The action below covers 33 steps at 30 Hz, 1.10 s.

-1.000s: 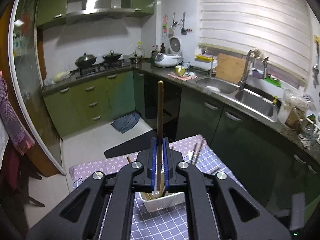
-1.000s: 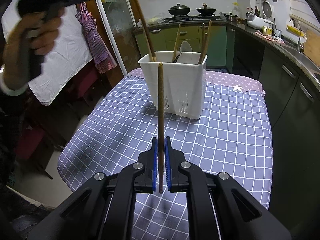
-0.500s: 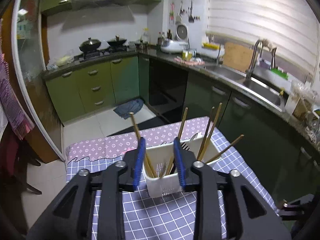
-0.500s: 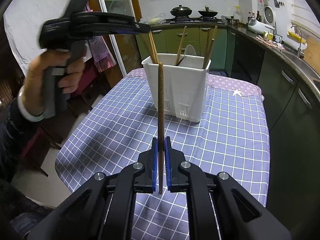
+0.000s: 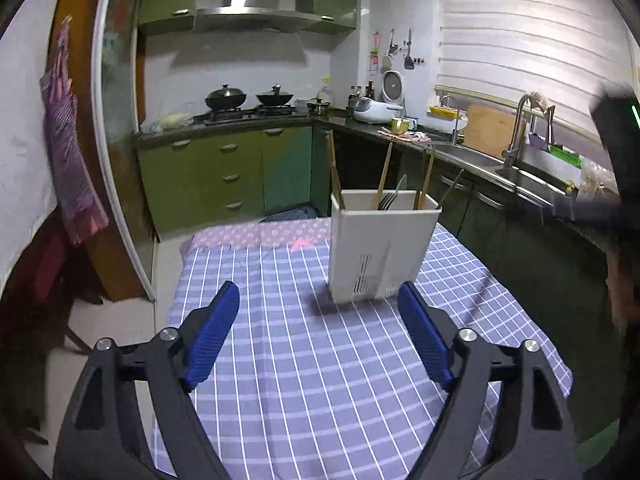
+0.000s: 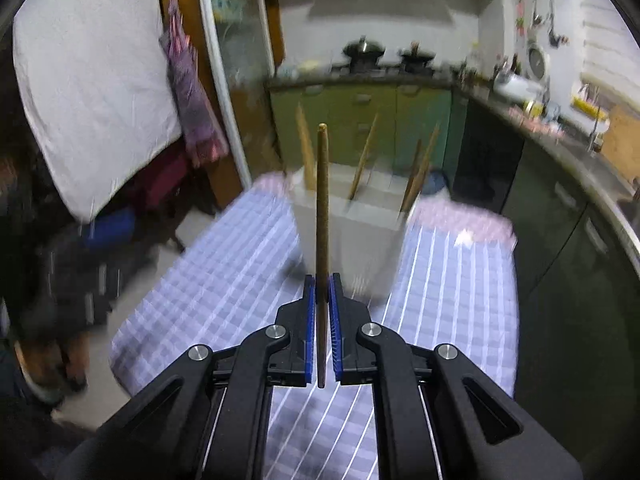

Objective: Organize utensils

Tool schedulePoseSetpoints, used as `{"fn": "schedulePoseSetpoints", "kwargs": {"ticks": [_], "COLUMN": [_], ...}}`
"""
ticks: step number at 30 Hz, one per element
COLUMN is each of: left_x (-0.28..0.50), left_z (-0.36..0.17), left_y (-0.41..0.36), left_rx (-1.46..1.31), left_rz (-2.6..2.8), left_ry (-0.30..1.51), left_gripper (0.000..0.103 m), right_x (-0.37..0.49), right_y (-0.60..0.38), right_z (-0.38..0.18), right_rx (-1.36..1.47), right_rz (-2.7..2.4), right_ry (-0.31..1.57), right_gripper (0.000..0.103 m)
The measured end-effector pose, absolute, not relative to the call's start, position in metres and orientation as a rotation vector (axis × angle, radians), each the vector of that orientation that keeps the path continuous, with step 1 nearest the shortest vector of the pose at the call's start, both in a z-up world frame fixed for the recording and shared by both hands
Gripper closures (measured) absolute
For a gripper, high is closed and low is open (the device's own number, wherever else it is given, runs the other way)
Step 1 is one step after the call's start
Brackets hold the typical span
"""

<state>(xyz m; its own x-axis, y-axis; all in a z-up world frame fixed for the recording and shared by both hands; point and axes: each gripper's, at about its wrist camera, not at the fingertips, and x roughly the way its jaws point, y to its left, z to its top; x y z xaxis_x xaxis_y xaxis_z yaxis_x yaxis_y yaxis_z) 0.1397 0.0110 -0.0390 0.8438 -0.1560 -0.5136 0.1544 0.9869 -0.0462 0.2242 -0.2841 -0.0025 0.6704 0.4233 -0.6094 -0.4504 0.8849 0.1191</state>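
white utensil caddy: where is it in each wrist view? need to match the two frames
Left wrist: the white utensil caddy stands right of centre on the checked tablecloth, beyond the open left tongs.
Right wrist: the caddy is blurred, at centre, just behind the chopstick clamped in the right tongs.
Shared landmark: the two black woks on the stove at the back, also in the right wrist view.

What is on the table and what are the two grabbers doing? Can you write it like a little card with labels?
table cover: blue and white checked cloth
container: white plastic utensil holder, upright on the cloth
inside it: wooden chopsticks and a metal fork
left gripper: jaws have just been opening, nothing between them
right gripper: shut on one brown wooden chopstick, pointing toward the holder
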Motion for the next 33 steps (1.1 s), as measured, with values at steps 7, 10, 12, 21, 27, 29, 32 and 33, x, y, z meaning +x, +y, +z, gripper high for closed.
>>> {"fn": "schedulePoseSetpoints", "kwargs": {"ticks": [7,10,12,21,27,29,32,33], "left_x": [0.126,0.127,0.128,0.13,0.128,0.125,0.119,0.116], "left_z": [-0.044,-0.047,-0.049,-0.053,-0.052,-0.051,-0.051,-0.051], "left_y": [0.023,0.021,0.021,0.007,0.001,-0.003,-0.009,-0.011], "left_rx": [-0.055,-0.063,-0.058,-0.034,-0.031,-0.022,-0.025,-0.025], "left_rz": [-0.151,-0.156,-0.16,-0.186,-0.183,-0.18,-0.192,-0.196], "left_ry": [0.548,0.563,0.568,0.586,0.588,0.577,0.568,0.566], "left_gripper": [0.02,0.02,0.019,0.016,0.016,0.014,0.013,0.013], "right_x": [0.286,0.317,0.334,0.356,0.255,0.208,0.157,0.141], "right_y": [-0.285,-0.274,-0.268,-0.256,-0.275,-0.286,-0.3,-0.304], "right_z": [0.065,0.057,0.039,-0.014,0.039,0.038,0.011,-0.008], "right_rx": [0.049,0.036,0.031,-0.006,0.017,0.011,0.015,0.021], "right_rz": [0.432,0.391,0.373,0.355,0.414,0.419,0.387,0.368], "right_ry": [0.505,0.534,0.582,0.689,0.462,0.403,0.397,0.416], "right_gripper": [0.095,0.095,0.095,0.085,0.065,0.049,0.033,0.031]}}
